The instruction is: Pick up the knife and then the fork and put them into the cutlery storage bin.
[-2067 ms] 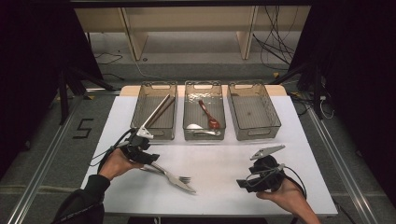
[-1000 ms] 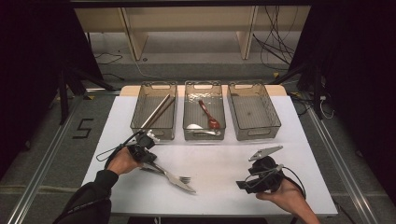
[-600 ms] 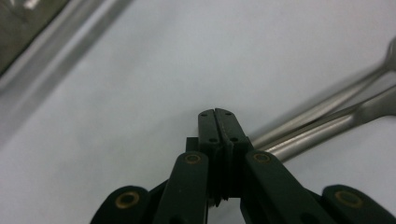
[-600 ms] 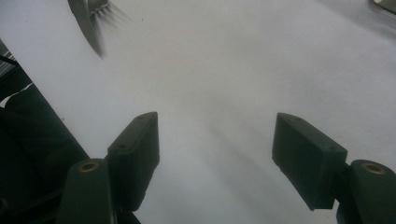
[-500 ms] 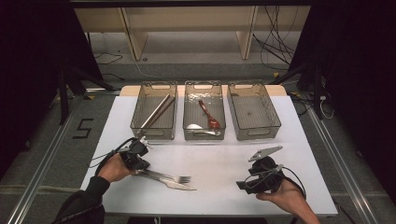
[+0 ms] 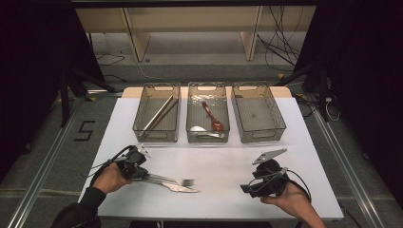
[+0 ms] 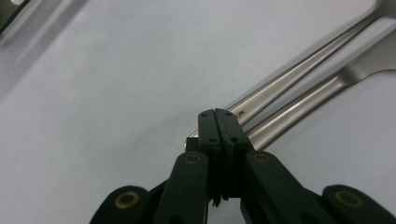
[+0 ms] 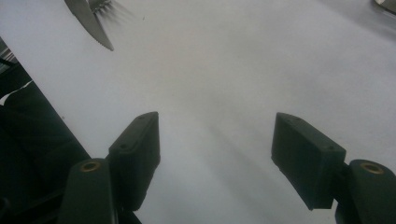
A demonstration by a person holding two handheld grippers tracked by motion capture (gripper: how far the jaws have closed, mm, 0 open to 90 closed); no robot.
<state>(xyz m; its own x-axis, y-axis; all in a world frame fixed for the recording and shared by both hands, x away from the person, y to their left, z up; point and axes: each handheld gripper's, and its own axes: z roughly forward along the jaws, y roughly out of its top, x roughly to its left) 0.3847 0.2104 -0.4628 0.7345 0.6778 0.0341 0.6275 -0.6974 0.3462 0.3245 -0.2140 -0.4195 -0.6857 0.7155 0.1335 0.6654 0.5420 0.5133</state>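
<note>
Two handles, fork and knife, lie near-left; left gripper clenched beside them, right gripper released

Three clear bins are sitting in a row along the table's far edge. Chopsticks are lying in the left bin, a red spoon and a white spoon in the middle bin.
</note>
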